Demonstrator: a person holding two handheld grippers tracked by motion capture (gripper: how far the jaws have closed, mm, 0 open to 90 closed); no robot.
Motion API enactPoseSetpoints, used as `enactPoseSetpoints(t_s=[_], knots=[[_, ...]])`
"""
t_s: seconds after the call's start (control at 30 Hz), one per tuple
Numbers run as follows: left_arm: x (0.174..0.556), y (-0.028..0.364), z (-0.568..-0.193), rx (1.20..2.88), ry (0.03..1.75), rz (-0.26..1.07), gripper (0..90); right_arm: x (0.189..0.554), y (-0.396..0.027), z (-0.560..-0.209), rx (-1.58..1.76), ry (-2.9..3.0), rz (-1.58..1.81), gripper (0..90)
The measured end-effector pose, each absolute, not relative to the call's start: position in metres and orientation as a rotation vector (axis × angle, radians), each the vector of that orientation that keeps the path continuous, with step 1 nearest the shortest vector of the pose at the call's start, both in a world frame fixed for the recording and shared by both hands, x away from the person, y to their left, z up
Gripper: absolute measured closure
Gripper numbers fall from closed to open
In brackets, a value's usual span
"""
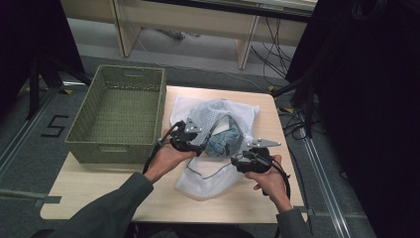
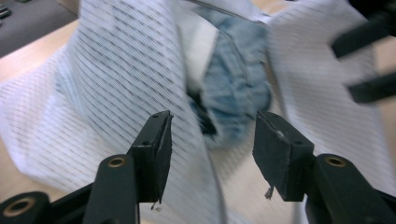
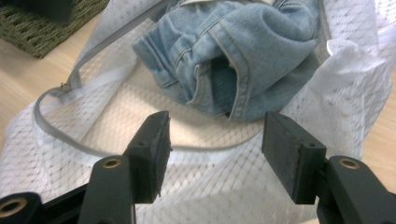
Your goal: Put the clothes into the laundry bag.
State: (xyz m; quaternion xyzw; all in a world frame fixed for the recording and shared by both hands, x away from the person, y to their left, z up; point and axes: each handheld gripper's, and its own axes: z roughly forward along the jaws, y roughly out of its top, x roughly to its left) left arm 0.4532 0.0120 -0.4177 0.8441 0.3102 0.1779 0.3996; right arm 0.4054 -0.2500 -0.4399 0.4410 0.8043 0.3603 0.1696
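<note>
**Both jaws off the mesh bag**

While my hands hover over the light wooden table (image 1: 99,183), both sets of jaws stand parted with nothing pinched between them. My left gripper (image 2: 212,154) hangs above the white mesh bag (image 1: 208,178), its pads clear of the netting. My right gripper (image 3: 215,154) is likewise released, pointing at the bag's grey zip (image 3: 60,126), which curves open across the netting. The jeans (image 3: 233,51) lie bunched in the bag's mouth, part inside, part showing. The bag sits mid-table, toward the right side, flattened at its near end. Just beside it on the left stands a green woven basket (image 1: 119,148), its near corner overhanging the table's left edge. Around the table is grey floor, with a "5" marked at the left (image 1: 55,126), cables at the right, dark curtains on both sides and pale wooden furniture beyond.
</note>
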Motion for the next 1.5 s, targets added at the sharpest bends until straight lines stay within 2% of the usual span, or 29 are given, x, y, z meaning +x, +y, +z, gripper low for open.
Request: enactPoseSetpoints(t_s=[0.2,0.47,0.53,0.63,0.7,0.93,1.17,1.33,1.5], knots=[[0.483,-0.009,-0.407,2.174,0.807,0.512,45.9,0.398,-0.252,-0.442,1.259,2.309,1.016,42.3],[0.507,-0.035,-0.41,2.203,0.873,0.545,51.9,0.396,-0.251,-0.444,1.312,2.318,1.006,42.1],[0.512,-0.039,-0.414,2.216,0.892,0.567,57.5,0.397,-0.251,-0.445,1.261,2.323,1.007,42.1],[0.519,-0.039,-0.417,2.248,0.892,0.571,81.1,0.395,-0.248,-0.446,1.299,2.316,1.02,42.1],[0.521,-0.04,-0.416,2.255,0.881,0.585,87.9,0.395,-0.247,-0.445,1.316,2.328,1.013,42.2],[0.498,-0.027,-0.388,2.233,0.714,0.58,88.9,0.399,-0.257,-0.445,1.27,2.294,1.027,42.2],[0.455,-0.006,-0.365,2.211,0.533,0.484,88.9,0.398,-0.273,-0.441,1.291,2.236,1.047,42.2],[0.423,-0.001,-0.374,2.237,0.448,0.405,88.9,0.392,-0.285,-0.437,1.383,2.184,1.064,42.2],[0.407,-0.004,-0.387,2.206,0.447,0.31,88.8,0.389,-0.303,-0.435,1.364,2.151,1.048,42.3]])
